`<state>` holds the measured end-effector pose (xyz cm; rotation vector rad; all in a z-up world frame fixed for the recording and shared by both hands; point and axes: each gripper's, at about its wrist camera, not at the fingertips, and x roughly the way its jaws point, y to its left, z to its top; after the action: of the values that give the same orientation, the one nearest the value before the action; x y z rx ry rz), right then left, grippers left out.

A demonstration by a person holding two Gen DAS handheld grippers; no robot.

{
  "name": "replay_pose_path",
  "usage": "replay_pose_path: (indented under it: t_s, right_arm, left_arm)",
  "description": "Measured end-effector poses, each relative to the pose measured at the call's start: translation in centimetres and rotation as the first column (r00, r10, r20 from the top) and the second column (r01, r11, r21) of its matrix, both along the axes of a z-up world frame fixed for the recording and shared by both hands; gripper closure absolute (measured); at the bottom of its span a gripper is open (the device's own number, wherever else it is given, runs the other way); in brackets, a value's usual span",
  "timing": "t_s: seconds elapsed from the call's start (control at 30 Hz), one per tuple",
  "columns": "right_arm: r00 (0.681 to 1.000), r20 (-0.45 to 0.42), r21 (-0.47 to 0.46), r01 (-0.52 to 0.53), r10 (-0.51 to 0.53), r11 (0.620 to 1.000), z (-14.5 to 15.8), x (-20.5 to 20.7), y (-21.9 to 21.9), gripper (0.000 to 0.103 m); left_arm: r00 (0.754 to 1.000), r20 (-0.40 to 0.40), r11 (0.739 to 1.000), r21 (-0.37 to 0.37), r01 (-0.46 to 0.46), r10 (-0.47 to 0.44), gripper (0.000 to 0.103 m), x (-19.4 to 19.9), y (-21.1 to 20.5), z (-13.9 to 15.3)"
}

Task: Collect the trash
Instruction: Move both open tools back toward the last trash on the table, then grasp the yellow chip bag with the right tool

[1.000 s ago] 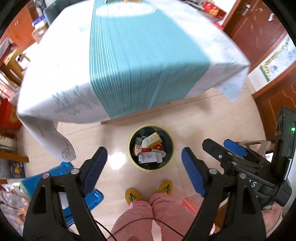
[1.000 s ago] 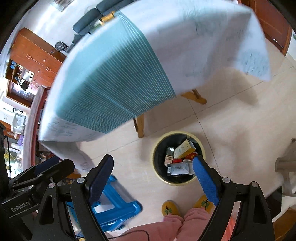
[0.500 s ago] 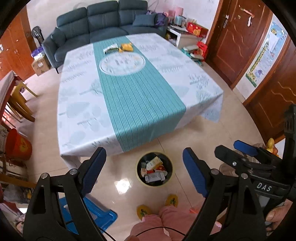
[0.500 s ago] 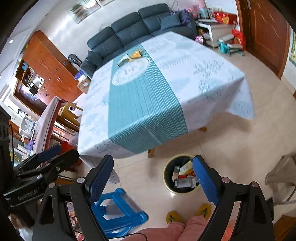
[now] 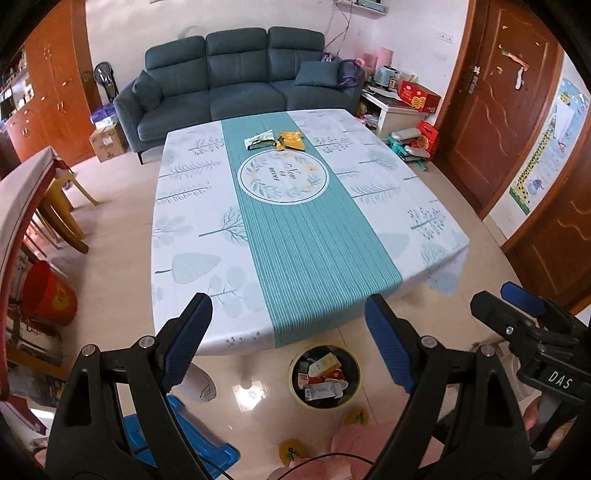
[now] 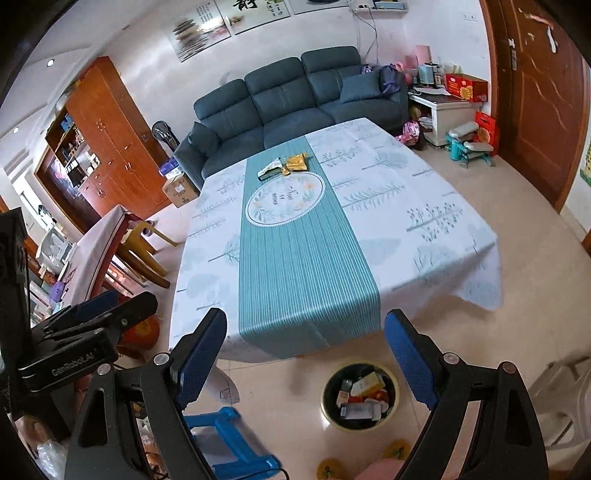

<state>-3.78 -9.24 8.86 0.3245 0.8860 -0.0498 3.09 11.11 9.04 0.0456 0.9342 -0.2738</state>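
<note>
Place was home living room. Dark teal three-seat sofa (image 5: 236,74) stood against far wall, framed pictures (image 6: 229,18) hung above it. Worktop (image 5: 388,192) wore tree-print tablecloth with teal runner. Orange wooden cabinets (image 6: 110,140) lined left side, brown panelled door (image 5: 506,103) right. Tiled floor (image 5: 110,258) held cardboard box (image 5: 108,141), blue plastic stool (image 6: 229,443), filled waste bin (image 5: 325,380).

The cloth (image 5: 369,192) is white with pale trees and a teal striped middle. The sofa (image 5: 236,85) is dark blue-grey. One wrapper (image 5: 291,140) looks yellow, maybe orange.
</note>
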Motion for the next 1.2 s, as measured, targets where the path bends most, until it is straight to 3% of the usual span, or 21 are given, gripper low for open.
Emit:
replay_pose_path:
  t_s: [0.3, 0.57, 0.77, 0.83, 1.0, 1.2]
  right_arm:
    - [0.996, -0.034, 0.008, -0.078, 0.079, 0.997, -2.6, 9.9, -2.6, 0.014]
    - [0.965, -0.095, 0.066, -0.237, 0.243, 0.969, -6.4, 26.5, -7.9, 0.014]
    - [0.921, -0.129, 0.069, -0.362, 0.368, 0.93, -8.8, 40.2, -11.0, 0.014]
    - [0.909, -0.14, 0.074, -0.387, 0.394, 0.919, -10.0, 44.8, -11.5, 0.014]
    - [0.878, -0.186, 0.13, -0.422, 0.441, 0.897, -14.2, 55.0, -11.0, 0.015]
    - [0.867, -0.228, 0.223, -0.396, 0.443, 0.891, -18.9, 62.4, -9.2, 0.023]
  left_arm:
    - [0.989, -0.107, 0.994, -0.045, -0.104, 0.099, 0.02, 9.1, -0.8, -3.0]
    - [0.942, -0.195, 0.959, -0.018, -0.281, 0.272, 0.02, 21.5, -3.6, -5.1]
    - [0.924, -0.15, 0.936, 0.026, -0.351, 0.351, 0.021, 31.2, -6.3, -6.2]
    - [0.919, -0.141, 0.929, 0.042, -0.367, 0.369, 0.026, 34.4, -6.9, -6.9]
    - [0.906, -0.117, 0.913, 0.051, -0.404, 0.407, 0.027, 39.7, -6.6, -8.2]
    - [0.884, -0.143, 0.895, 0.119, -0.431, 0.445, 0.027, 43.9, -5.5, -10.9]
